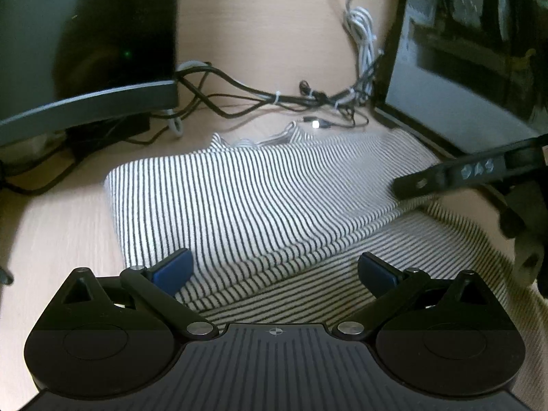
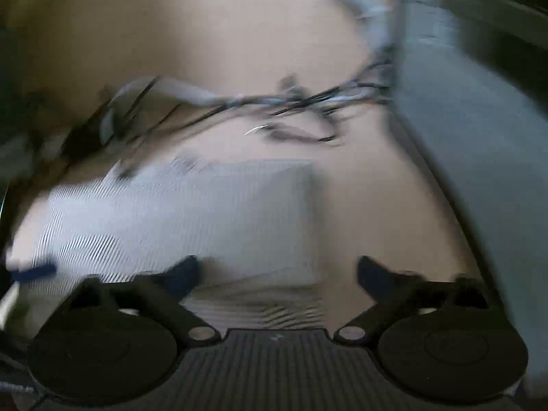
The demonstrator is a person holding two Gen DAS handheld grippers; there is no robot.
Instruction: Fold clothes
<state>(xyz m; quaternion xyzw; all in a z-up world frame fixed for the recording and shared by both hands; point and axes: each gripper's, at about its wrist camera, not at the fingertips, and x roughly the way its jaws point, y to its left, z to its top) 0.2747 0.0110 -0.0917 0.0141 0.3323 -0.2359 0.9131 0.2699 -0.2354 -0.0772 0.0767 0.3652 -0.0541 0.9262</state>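
Note:
A black-and-white striped shirt (image 1: 260,198) lies folded in layers on the light wooden desk (image 1: 54,226). My left gripper (image 1: 274,270) is open and empty, just above the shirt's near folded edge. The right gripper's finger (image 1: 445,176) reaches in from the right in the left wrist view, over the shirt's right edge. In the blurred right wrist view the shirt (image 2: 205,212) lies ahead and to the left. My right gripper (image 2: 277,274) is open and empty over the shirt's near right corner. A blue fingertip of the left gripper (image 2: 32,272) shows at the far left.
A dark monitor (image 1: 85,51) stands at the back left. A second dark-framed screen (image 1: 462,68) stands at the back right. Black and white cables (image 1: 291,99) run along the wall behind the shirt. A small lit connector (image 1: 315,124) lies by the collar.

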